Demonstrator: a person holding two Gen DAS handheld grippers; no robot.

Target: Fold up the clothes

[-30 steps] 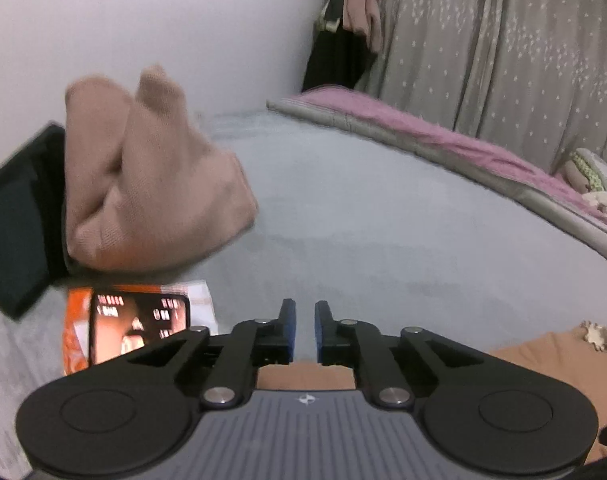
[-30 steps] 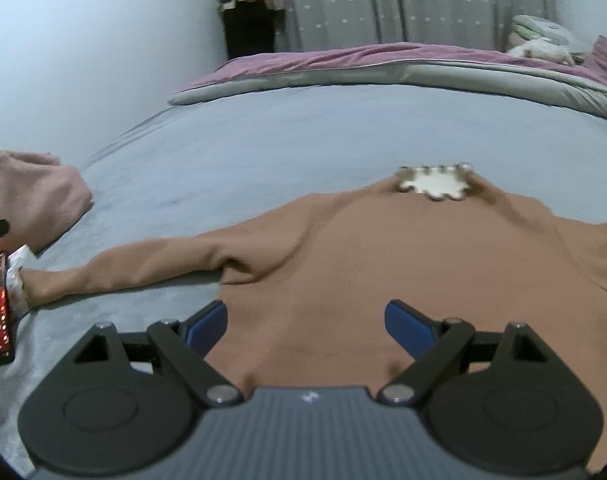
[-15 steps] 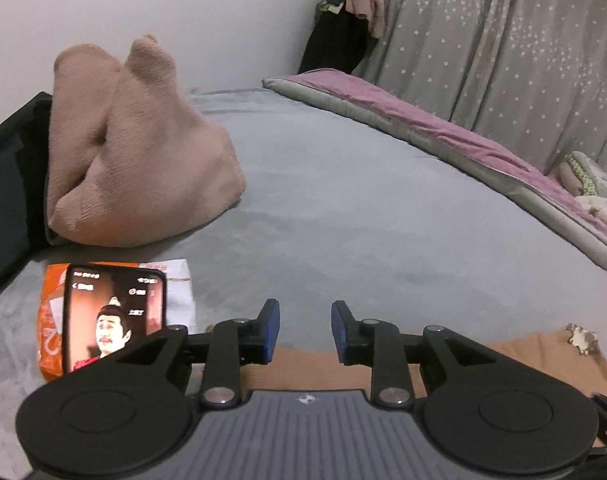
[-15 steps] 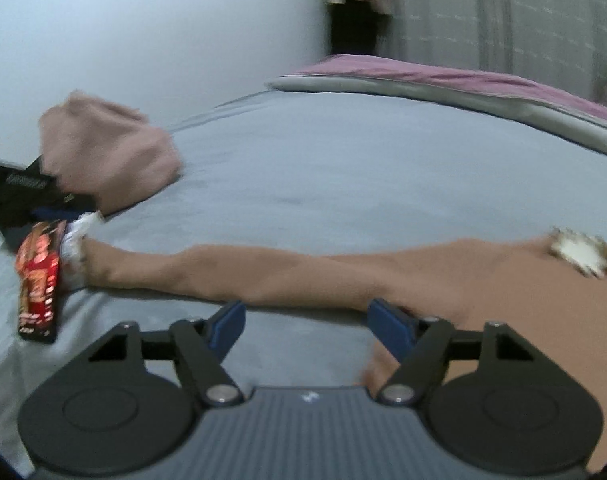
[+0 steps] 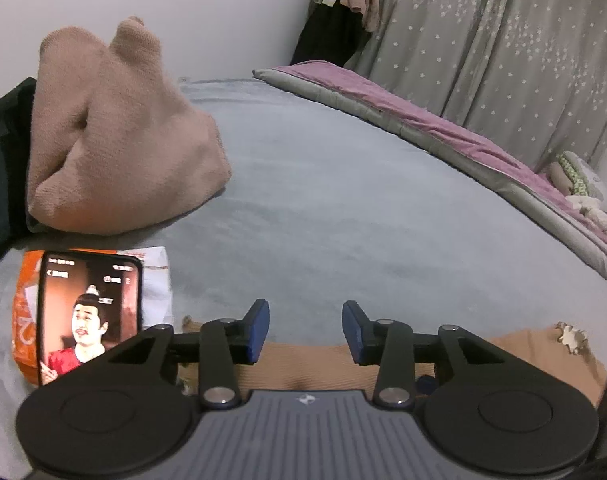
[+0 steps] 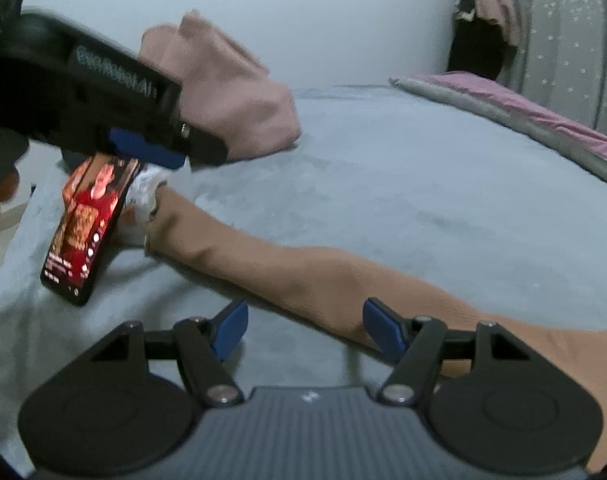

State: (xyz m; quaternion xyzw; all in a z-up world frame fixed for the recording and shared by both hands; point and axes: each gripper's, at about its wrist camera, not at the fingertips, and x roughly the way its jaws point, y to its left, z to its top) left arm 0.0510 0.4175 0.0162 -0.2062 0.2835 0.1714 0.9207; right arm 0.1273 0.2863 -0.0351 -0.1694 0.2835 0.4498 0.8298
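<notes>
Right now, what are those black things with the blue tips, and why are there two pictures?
They are two grabbing tools, one in each of a person's hands. Each carries its own camera looking forward along its blue fingers, so you get two pictures. The left gripper and the right gripper both have their jaws open and hold nothing. They are over a grey bed. On it lies a tan sweater with its sleeve stretched out, waiting to be folded. Near the sleeve's end a phone is playing a video, lying on an orange packet. Behind sits a pink bundle of clothing.
</notes>
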